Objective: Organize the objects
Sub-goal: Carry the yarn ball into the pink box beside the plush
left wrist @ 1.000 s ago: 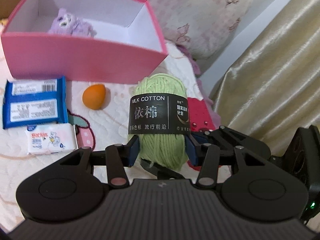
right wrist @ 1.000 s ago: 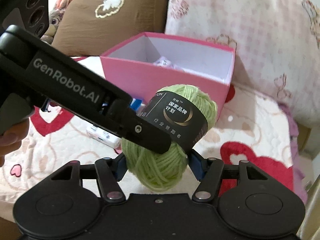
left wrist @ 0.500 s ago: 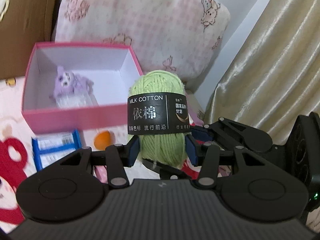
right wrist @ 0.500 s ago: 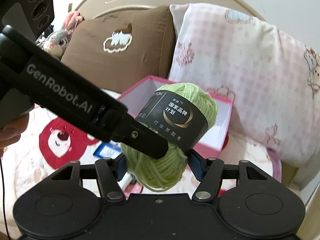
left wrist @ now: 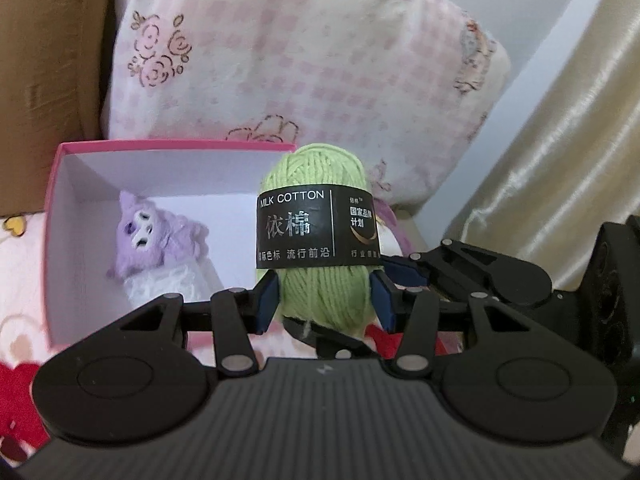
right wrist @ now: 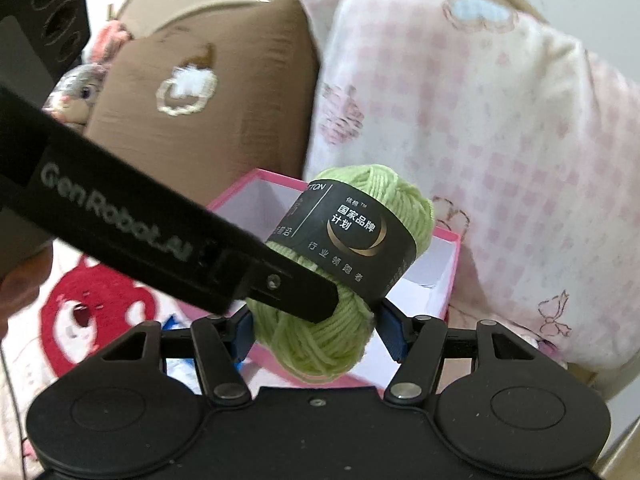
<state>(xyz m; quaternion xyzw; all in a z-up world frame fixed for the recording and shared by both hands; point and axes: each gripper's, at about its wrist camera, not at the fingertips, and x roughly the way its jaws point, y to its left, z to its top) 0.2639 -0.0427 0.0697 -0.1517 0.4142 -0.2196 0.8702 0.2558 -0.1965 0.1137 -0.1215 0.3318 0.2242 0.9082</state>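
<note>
Yarn skein, soft green and oval with a glossy black paper band, hangs just before the pink cardboard box's rim, clamped low by both tools: left tool and right tool. Inside the white-walled box lies a fuzzy purple plush, with bare floor beside it.

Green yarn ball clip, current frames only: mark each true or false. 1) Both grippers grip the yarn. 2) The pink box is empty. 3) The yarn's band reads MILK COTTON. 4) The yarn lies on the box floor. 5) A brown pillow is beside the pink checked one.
1) True: the left gripper and right gripper both close their fingers on the green yarn ball.
2) False: a purple plush toy lies inside the pink box.
3) True: the black band reads MILK COTTON.
4) False: the yarn is held up in the fingers, in front of the box.
5) True: the brown pillow adjoins the pink checked pillow.
</note>
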